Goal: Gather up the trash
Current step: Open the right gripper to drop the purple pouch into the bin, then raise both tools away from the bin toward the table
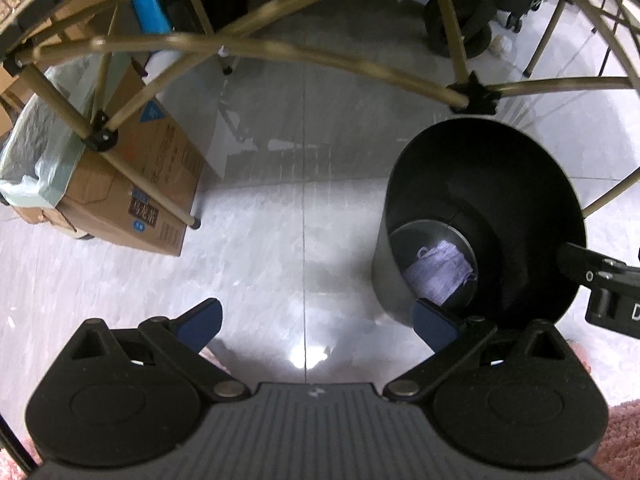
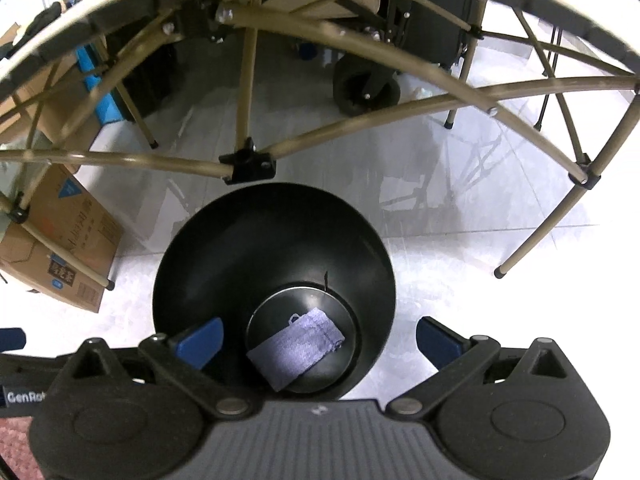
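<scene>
A lavender cloth (image 2: 297, 348) is seen lying flat at the bottom of the black bin (image 2: 192, 264), which stands on the tiled floor (image 1: 280, 208) beside the folding table's legs (image 2: 244, 92). The right gripper (image 2: 319, 338) is held spread wide above the bin's mouth (nothing between its fingers). The left gripper (image 1: 316, 322) is likewise held apart and empty, just beside the bin.

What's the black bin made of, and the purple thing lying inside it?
The black bin looks like smooth metal or hard plastic; its dark wall has a dull sheen, so I can't say which. The purple thing looks like woven cloth: a fine weave, a stitched edge and a small loop show.
</scene>
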Demonstrator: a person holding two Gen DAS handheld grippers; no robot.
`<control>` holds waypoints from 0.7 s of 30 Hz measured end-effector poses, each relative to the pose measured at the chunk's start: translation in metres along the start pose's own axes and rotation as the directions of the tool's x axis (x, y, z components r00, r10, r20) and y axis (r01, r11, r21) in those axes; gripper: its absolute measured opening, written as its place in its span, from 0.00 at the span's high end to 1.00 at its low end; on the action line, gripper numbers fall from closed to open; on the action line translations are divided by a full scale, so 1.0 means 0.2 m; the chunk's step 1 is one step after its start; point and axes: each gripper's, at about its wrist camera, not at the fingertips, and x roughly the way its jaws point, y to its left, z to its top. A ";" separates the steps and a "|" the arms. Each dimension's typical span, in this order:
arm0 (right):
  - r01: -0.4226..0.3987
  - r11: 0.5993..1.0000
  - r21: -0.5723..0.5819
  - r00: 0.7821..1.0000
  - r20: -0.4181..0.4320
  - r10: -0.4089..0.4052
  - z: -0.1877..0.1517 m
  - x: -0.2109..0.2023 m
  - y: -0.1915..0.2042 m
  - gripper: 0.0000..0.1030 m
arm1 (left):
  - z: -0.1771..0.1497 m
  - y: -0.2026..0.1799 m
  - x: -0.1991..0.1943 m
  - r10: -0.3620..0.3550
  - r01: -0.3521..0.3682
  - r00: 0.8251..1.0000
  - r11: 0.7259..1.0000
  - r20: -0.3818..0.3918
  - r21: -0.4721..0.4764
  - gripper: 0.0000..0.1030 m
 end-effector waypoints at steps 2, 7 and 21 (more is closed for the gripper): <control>-0.002 1.000 0.000 1.000 0.016 0.002 -0.01 -0.03 -0.02 0.00 | 0.00 -0.01 -0.03 -0.004 0.003 1.000 1.000 0.020 0.004 0.00; -0.004 1.000 -0.006 0.998 0.064 0.004 -0.02 -0.13 -0.06 0.00 | -0.02 -0.02 -0.11 -0.020 0.020 0.996 1.000 0.085 -0.004 0.00; -0.070 0.997 -0.009 0.939 0.336 0.069 0.00 -0.57 -0.16 0.00 | -0.05 -0.04 -0.56 -0.068 0.071 0.909 0.997 0.411 0.007 0.00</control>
